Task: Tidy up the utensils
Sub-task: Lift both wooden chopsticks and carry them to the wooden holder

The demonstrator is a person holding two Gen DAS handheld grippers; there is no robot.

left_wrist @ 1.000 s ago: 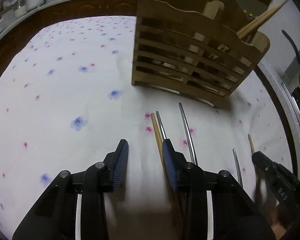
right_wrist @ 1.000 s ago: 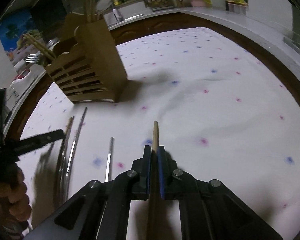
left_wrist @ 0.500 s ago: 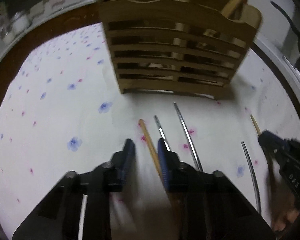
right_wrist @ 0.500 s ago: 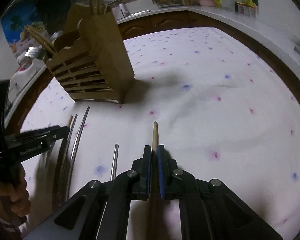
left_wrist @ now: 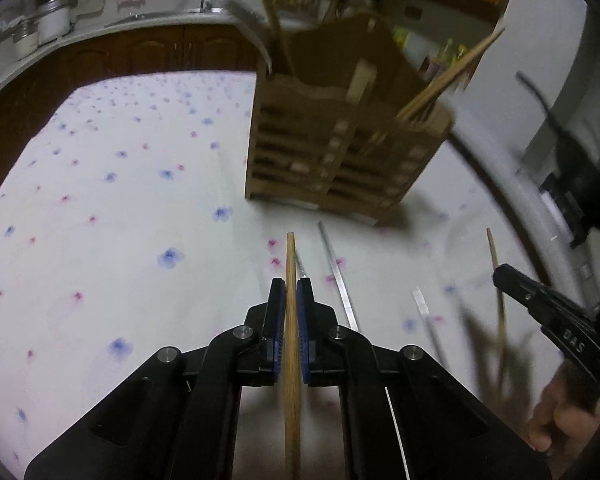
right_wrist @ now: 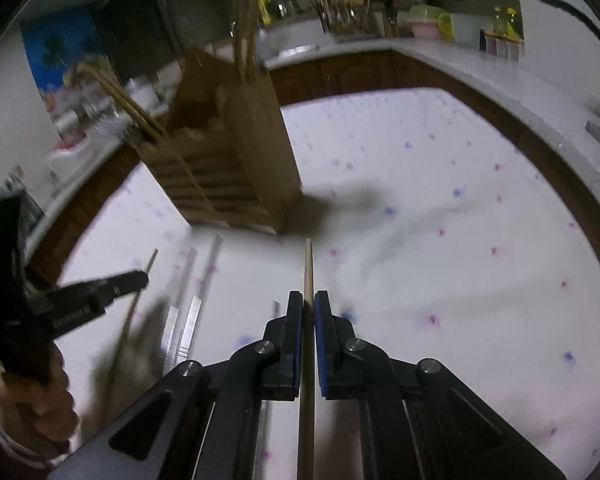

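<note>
My left gripper (left_wrist: 291,284) is closing on a wooden chopstick (left_wrist: 290,252), its blue pads pressing both sides; the stick is lifted off the flowered cloth (left_wrist: 120,200). My right gripper (right_wrist: 308,296) is shut on a second wooden chopstick (right_wrist: 309,264), also held above the cloth. Each gripper shows in the other's view: the right gripper (left_wrist: 500,274) at the right, the left gripper (right_wrist: 142,278) at the left. A slatted wooden utensil holder (left_wrist: 340,152) (right_wrist: 236,148) stands ahead with chopsticks in it. Metal chopsticks (left_wrist: 336,276) (right_wrist: 204,280) lie on the cloth between the grippers.
A grey counter (right_wrist: 500,76) with dark wooden cabinet doors curves around the table. Jars (left_wrist: 52,20) stand on it at the far left, bowls and a rack (right_wrist: 424,24) at the back. A hand (right_wrist: 32,400) grips the left tool.
The left jaws came together around the wooden chopstick and lifted it off the cloth. The right gripper rose a little with its chopstick. Both views now look higher over the holder.
</note>
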